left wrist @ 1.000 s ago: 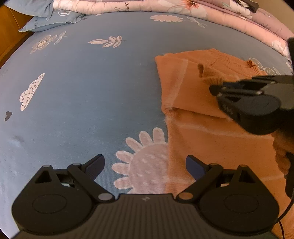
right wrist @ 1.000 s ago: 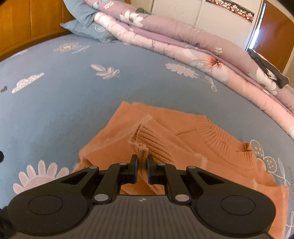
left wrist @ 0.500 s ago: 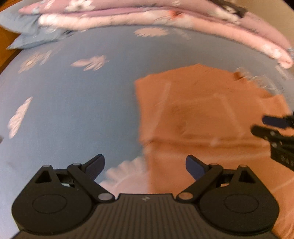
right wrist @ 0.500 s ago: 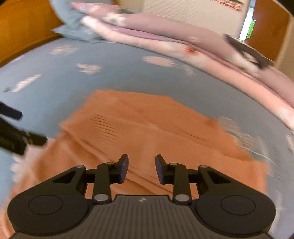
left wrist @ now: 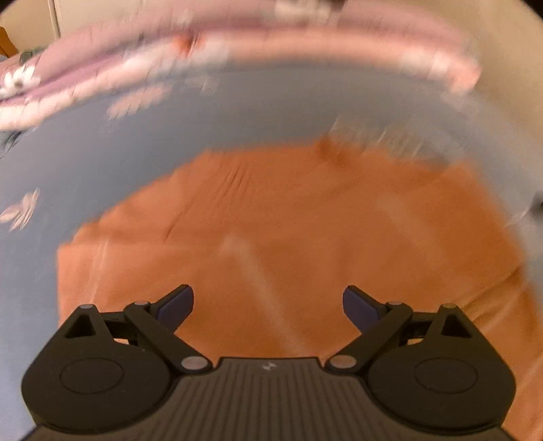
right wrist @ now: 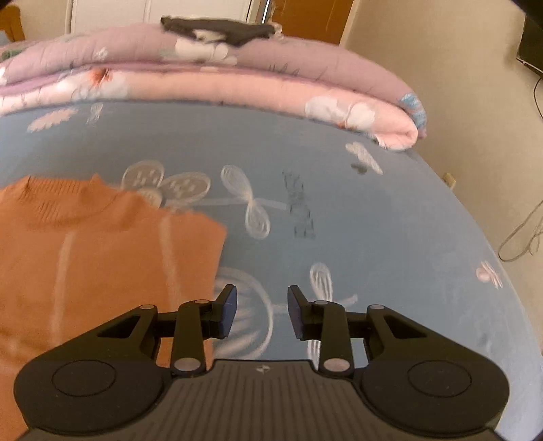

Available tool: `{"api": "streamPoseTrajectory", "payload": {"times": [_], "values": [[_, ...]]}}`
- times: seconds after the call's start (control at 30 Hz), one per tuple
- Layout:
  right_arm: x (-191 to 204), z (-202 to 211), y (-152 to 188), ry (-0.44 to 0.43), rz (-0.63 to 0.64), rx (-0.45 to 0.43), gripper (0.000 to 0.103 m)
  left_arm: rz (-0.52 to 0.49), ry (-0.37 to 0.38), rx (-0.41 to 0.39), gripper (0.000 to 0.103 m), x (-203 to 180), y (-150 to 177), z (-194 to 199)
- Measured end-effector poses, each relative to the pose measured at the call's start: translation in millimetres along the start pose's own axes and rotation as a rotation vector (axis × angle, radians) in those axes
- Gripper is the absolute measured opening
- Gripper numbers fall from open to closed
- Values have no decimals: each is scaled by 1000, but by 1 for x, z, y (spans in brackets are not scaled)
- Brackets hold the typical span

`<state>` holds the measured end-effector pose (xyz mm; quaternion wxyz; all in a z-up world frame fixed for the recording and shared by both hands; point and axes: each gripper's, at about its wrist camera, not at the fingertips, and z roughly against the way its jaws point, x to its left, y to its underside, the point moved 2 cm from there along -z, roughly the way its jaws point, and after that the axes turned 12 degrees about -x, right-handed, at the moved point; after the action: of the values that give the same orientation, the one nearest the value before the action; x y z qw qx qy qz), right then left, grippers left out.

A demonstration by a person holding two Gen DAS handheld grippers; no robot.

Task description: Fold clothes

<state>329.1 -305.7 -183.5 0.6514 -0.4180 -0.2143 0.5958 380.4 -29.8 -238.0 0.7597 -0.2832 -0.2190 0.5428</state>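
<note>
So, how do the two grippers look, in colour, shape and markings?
Both the left gripper and right gripper are matte black: a ribbed centre plate with a small pale logo, two round housings, silver pivot pins, angular link arms and dark blue finger pads.

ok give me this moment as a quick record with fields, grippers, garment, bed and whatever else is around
left gripper: open, nothing held, over the orange sweater
right gripper: open, nothing held, over bare blue bedsheet beside the sweater's right edge
sweater: flat on the sheet, ribbed collar toward the far side
far edge of bed: folded pink and purple quilt, dark garment on top
image quality: left wrist view motion-blurred
</note>
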Motion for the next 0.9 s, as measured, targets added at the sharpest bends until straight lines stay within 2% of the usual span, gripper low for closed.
{"api": "streamPoseTrajectory", "payload": {"times": [0.1, 0.17, 0.27, 0.73, 0.9], "values": [[8, -20, -9, -60, 1, -32, 36, 40, 5, -3, 97, 10, 12, 3], [21, -29, -8, -107, 23, -41, 24, 38, -4, 2, 97, 9, 13, 4], [33, -38, -5, -147, 47, -43, 20, 39, -23, 13, 99, 5, 12, 3], [41, -57, -3, -158, 77, -32, 22, 51, -35, 13, 101, 5, 11, -1], [54, -85, 7, -159, 89, -11, 22, 55, -30, 13, 102, 6, 11, -2]]}}
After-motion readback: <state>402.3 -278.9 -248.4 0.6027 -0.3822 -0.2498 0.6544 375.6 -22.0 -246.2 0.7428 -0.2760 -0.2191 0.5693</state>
